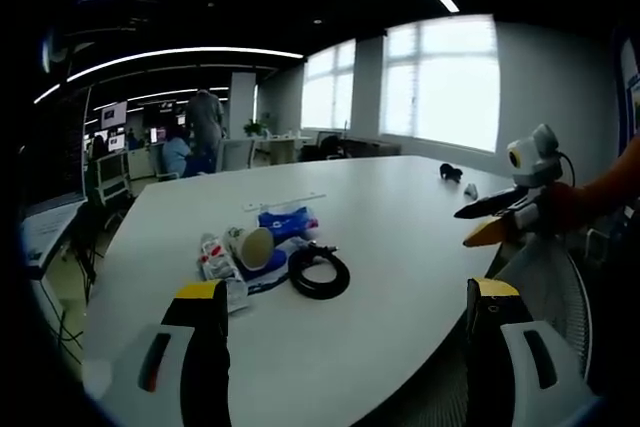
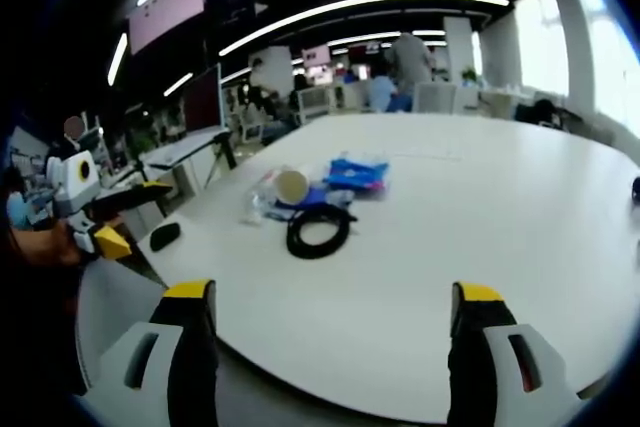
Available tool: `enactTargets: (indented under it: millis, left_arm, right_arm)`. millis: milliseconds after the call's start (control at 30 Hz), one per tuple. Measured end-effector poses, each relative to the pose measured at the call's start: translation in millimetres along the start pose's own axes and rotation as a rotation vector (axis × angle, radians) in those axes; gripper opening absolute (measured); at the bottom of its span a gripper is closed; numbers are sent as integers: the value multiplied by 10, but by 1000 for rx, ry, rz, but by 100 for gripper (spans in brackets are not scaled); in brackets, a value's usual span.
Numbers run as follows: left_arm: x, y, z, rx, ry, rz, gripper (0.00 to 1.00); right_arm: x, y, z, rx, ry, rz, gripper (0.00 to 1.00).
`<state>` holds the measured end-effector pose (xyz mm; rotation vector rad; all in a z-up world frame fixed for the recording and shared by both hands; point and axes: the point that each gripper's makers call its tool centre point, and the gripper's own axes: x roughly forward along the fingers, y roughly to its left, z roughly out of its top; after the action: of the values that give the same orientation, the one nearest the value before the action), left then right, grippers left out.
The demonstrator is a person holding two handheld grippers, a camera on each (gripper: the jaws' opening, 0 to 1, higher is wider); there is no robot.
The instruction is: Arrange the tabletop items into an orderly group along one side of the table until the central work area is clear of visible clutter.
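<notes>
A small heap of clutter lies on the white table [image 1: 400,237] [image 2: 480,207]. In it are a black coiled cable [image 1: 319,272] [image 2: 318,230], a tan paper cup [image 1: 252,245] [image 2: 291,184] on its side, a blue packet [image 1: 286,222] [image 2: 357,174] and clear wrappers [image 1: 215,257] [image 2: 262,197]. My left gripper [image 1: 346,289] is open and hangs above the near table edge, short of the heap. The right gripper [image 2: 334,292] is open too, over another edge of the table. Each gripper shows in the other's view, the right gripper [image 1: 485,219] at the table's right side and the left gripper [image 2: 115,217] at its left.
A white strip [image 1: 285,201] lies behind the heap. A small black object [image 1: 450,171] and a white bit [image 1: 470,190] sit far right. A dark oval item [image 2: 164,235] rests near the table's left edge. A mesh chair [image 1: 545,287] stands by the table. People and desks are far behind.
</notes>
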<state>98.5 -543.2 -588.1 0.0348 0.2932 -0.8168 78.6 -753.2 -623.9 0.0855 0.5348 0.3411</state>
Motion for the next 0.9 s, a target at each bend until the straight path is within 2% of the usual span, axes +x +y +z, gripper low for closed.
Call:
enactTargets:
  millis: [900]
  left_arm:
    - [-14,27,33,-3,-22,12,99]
  right_arm:
    - [13,15,-11,16,15,11,95]
